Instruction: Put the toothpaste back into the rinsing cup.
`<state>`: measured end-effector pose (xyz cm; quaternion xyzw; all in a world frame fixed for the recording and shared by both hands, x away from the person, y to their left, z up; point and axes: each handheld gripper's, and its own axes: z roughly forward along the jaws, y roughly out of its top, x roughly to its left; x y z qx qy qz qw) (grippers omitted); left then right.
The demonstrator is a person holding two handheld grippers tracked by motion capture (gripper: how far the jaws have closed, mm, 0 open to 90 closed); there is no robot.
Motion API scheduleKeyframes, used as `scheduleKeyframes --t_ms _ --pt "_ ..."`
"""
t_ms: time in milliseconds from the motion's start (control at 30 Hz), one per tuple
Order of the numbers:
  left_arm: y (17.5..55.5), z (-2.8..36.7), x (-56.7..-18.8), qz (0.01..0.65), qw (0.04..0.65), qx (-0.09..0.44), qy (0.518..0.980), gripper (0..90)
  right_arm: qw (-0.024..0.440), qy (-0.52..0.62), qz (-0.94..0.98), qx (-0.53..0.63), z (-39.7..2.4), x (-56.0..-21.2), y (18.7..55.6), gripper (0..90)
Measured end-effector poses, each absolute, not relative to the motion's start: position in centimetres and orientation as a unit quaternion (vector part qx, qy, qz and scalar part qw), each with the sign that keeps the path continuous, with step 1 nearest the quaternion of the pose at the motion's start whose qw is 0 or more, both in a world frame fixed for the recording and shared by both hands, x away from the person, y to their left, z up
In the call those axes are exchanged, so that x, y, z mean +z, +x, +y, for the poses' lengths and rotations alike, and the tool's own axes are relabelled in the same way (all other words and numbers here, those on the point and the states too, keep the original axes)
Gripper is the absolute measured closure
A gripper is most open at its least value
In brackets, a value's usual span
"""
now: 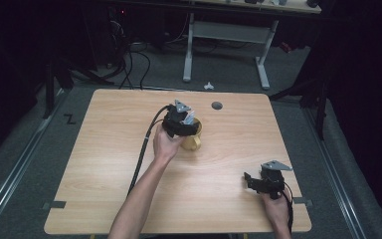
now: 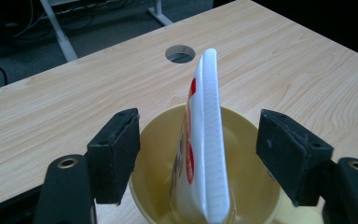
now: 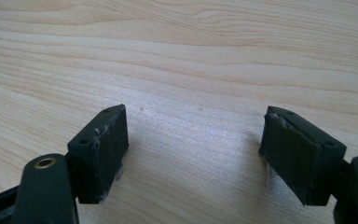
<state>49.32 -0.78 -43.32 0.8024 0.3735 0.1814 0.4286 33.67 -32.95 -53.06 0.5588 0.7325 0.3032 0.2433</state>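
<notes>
A yellow cup (image 1: 195,141) stands near the middle of the wooden table (image 1: 104,149). A white tube with red print (image 2: 204,135) stands upright in the cup (image 2: 251,135), its flat crimped end on top. My left gripper (image 1: 183,123) hovers just over the cup, and its tip (image 2: 198,140) is open: the jaws stand wide on either side of the tube, with neither pad touching it. The right gripper (image 1: 252,180) rests low near the table's front right corner. Its jaws (image 3: 193,149) are open with bare wood between them.
A round cable hole (image 1: 217,105) lies in the table behind the cup, also seen in the left gripper view as a hole (image 2: 180,53). Beyond the far edge stand a desk frame (image 1: 226,35) and floor cables (image 1: 129,64).
</notes>
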Motion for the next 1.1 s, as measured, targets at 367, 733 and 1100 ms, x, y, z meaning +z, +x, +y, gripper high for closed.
scheduleKeyframes --t_ms 367,733,1100 --pt "48.9 -0.4 -42.7 0.367 0.442 0.176 0.799 28.2 0.243 0.559 0.733 0.303 -33.0 -53.1 33.7 23.2" --pt "48.3 0.2 -42.2 0.361 0.443 0.181 0.801 27.5 0.243 0.559 0.733 0.303 -33.0 -53.1 33.7 23.2" --pt "47.8 1.1 -42.1 0.364 0.445 0.184 0.797 28.0 0.243 0.559 0.733 0.303 -33.0 -53.1 33.7 23.2"
